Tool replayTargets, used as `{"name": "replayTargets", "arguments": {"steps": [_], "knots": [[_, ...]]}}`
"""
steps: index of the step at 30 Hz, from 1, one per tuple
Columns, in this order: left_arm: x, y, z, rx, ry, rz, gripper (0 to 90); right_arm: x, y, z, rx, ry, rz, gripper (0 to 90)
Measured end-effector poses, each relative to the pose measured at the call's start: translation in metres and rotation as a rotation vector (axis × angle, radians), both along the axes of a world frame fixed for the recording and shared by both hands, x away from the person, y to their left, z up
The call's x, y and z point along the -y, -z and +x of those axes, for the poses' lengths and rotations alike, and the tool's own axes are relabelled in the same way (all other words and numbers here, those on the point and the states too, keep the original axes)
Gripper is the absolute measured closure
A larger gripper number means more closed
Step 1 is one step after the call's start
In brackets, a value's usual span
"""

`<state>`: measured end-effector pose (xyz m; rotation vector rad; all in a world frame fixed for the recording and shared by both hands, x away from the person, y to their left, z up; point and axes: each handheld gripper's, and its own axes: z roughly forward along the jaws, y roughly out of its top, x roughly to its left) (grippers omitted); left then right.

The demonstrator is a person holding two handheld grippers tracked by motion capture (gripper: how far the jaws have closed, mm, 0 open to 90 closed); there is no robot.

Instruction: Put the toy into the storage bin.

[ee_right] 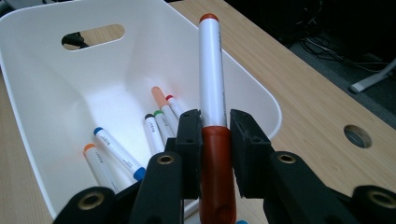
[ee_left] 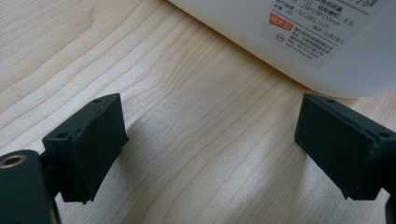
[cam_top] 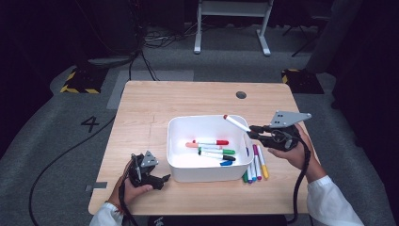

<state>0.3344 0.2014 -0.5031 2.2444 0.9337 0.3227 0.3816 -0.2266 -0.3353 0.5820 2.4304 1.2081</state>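
A red-capped marker (ee_right: 211, 93) is clamped between the jaws of the right gripper (cam_top: 256, 131), held near its cap end so that the long white barrel juts out ahead over the right rim of the white bin (cam_top: 175, 123) — a grip that lets the free end be aimed into the bin before the jaws are let go. In the right gripper view the marker is seen pointing over the open interior, where several markers (cam_top: 214, 149) with red, orange, green, black and blue caps already lie on the floor of the bin. The marker is carried above the rim rather than inside, so the drop is judged not yet made. Beside the bin's right wall a small row of markers (cam_top: 255, 167) is left lying on the wooden table (cam_top: 141, 103), close to the right hand, presumably so each can be picked in turn. The left gripper (cam_top: 162, 180) is rested on the table at the bin's front-left corner, its jaws wide apart and holding nothing — placed, it seems, where the bin could be steadied if it were nudged.
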Motion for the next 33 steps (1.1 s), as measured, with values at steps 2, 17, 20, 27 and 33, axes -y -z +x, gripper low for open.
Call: {"name": "replayTargets", "arguments": {"steps": [2,17,20,27,33], "knots": [[0.0,0.0,0.0,0.002,-0.001,0.0,9.1,-0.008,0.0,0.002,-0.011,-0.02,-0.006,74.9],[0.0,0.0,0.0,0.0,0.0,-0.001,9.1,-0.06,0.01,0.02,-0.056,-0.16,-0.093,74.8],[0.0,0.0,0.0,0.0,0.001,0.0,9.1,-0.065,0.013,0.022,-0.062,-0.171,-0.111,74.9],[0.0,0.0,0.0,-0.006,0.005,-0.006,9.1,-0.085,0.024,0.023,-0.096,-0.244,-0.168,74.8],[0.0,0.0,0.0,0.004,0.002,0.004,9.1,-0.092,0.028,0.022,-0.139,-0.294,-0.208,74.8]]}}
